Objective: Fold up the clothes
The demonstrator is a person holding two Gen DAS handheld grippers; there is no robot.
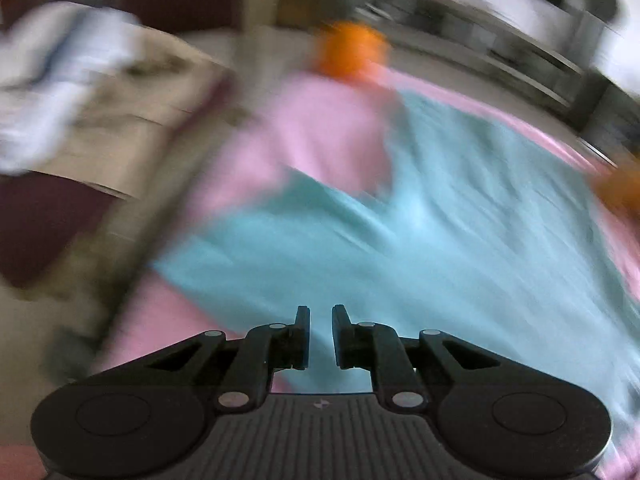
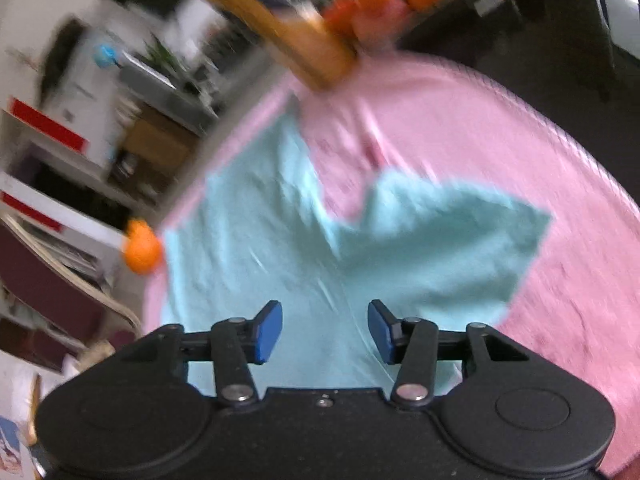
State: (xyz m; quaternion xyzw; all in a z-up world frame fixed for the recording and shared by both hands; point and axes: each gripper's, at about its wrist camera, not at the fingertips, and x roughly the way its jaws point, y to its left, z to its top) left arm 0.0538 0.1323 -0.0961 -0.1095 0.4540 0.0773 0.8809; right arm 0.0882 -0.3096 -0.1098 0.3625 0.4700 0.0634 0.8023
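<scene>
While both views are blurry, a light blue cloth point(image 2: 256, 240) can be seen lying spread on a pink cover point(image 2: 460, 128) that drapes the surface. In the right wrist view the cloth has one part folded over toward the right point(image 2: 448, 240), with a notch of pink showing between the two parts at the far side. The right gripper point(image 2: 325, 330) hangs over the near part of the cloth, its jaws apart, with blue pads point(image 2: 269, 330) and nothing pressed between them. An orange ball shape point(image 2: 142, 250) sits at the left edge of the cover, just beside the cloth.

In the left wrist view the left gripper point(image 1: 321, 336) is over the near edge of the blue cloth point(image 1: 420, 248). Its jaws stand a small gap apart and nothing is between them. An orange shape point(image 1: 352, 52) sits at the far edge of the pink cover point(image 1: 320, 128). Far to the left lies a pile of white and tan clothes point(image 1: 80, 104)
</scene>
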